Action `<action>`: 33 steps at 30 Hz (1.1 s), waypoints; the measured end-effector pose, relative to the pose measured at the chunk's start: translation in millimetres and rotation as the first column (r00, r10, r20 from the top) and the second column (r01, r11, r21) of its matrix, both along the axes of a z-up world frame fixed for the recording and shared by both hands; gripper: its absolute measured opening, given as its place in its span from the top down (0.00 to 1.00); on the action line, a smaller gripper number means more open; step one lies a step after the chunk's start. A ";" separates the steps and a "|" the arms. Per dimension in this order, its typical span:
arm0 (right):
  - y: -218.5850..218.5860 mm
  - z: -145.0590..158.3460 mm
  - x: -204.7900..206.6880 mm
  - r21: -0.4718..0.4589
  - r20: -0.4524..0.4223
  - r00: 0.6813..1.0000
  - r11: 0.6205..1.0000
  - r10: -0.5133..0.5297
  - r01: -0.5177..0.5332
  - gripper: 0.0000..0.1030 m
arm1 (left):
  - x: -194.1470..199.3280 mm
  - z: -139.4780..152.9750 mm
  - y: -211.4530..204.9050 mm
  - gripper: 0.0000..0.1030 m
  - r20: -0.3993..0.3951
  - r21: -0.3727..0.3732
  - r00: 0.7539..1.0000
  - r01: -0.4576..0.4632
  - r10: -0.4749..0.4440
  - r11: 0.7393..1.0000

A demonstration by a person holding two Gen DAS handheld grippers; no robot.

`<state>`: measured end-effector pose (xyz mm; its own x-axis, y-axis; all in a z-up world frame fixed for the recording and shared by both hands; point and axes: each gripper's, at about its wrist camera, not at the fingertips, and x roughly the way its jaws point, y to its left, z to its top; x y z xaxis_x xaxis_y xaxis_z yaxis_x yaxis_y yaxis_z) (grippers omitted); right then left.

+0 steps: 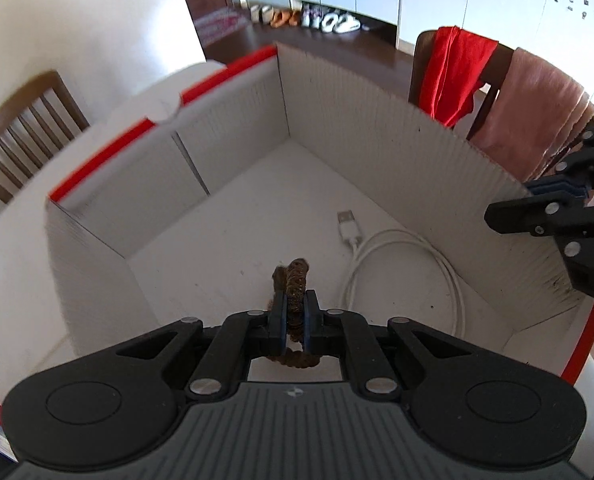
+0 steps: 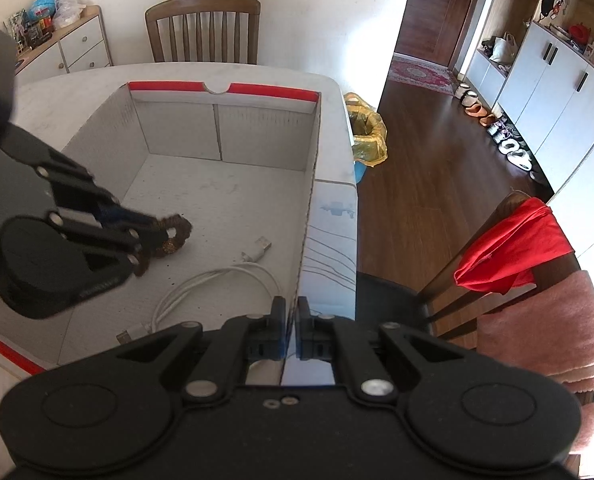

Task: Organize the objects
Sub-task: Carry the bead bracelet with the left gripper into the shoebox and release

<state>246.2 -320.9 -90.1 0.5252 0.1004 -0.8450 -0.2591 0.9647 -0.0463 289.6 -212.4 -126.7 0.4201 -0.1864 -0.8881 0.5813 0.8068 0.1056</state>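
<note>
A white cardboard box (image 1: 377,120) with red-edged flaps stands open on the table; it also shows in the right wrist view (image 2: 309,216). My left gripper (image 1: 295,312) is shut on a brown scrunchie (image 1: 295,280) and holds it inside the box, just above the floor; the scrunchie also shows in the right wrist view (image 2: 173,232). A white USB cable (image 1: 397,264) lies coiled on the box floor to its right, seen in the right wrist view too (image 2: 233,276). My right gripper (image 2: 292,312) is shut on the box's right wall, at its top edge, and shows in the left wrist view (image 1: 537,196).
The box stands on a white table (image 2: 65,80). Wooden chairs stand around it: one behind (image 2: 203,28), one at the right draped with a red cloth (image 2: 513,248) and a pink towel (image 2: 545,332). A bin with a yellow bag (image 2: 367,132) stands on the floor.
</note>
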 end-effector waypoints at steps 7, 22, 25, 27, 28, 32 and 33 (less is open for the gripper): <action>-0.3 0.4 0.3 0.000 0.000 1.000 1.000 0.000 0.000 0.96 | 2.7 -14.2 -9.3 0.94 -0.084 0.010 0.996 0.004 -0.004 1.000; -0.1 0.7 0.4 -0.003 0.000 1.000 1.000 0.002 -0.002 0.96 | 1.6 -16.9 -4.2 0.91 -0.166 -0.050 0.986 -0.019 0.010 0.999; 0.1 0.8 0.4 -0.003 0.001 1.000 1.000 0.002 -0.002 0.96 | 0.1 -11.2 -1.6 0.91 -0.159 -0.063 0.987 -0.031 0.020 0.998; 0.0 0.7 0.3 -0.005 0.001 1.000 1.000 0.003 -0.003 0.96 | -1.3 -5.9 0.7 0.91 -0.150 -0.073 0.988 -0.037 0.026 0.997; -0.1 0.8 0.3 -0.005 0.001 1.000 1.000 0.004 -0.004 0.96 | -1.5 -4.2 1.2 0.91 -0.148 -0.079 0.989 -0.039 0.027 0.996; -0.7 0.9 -0.1 -0.005 0.001 1.000 1.000 0.005 -0.005 0.96 | -7.6 8.6 6.2 0.91 -0.127 -0.101 0.991 -0.044 0.031 0.994; 0.0 0.7 0.2 -0.006 0.001 1.000 1.000 0.005 -0.005 0.96 | -9.6 12.6 8.0 0.91 -0.119 -0.106 0.992 -0.046 0.033 0.993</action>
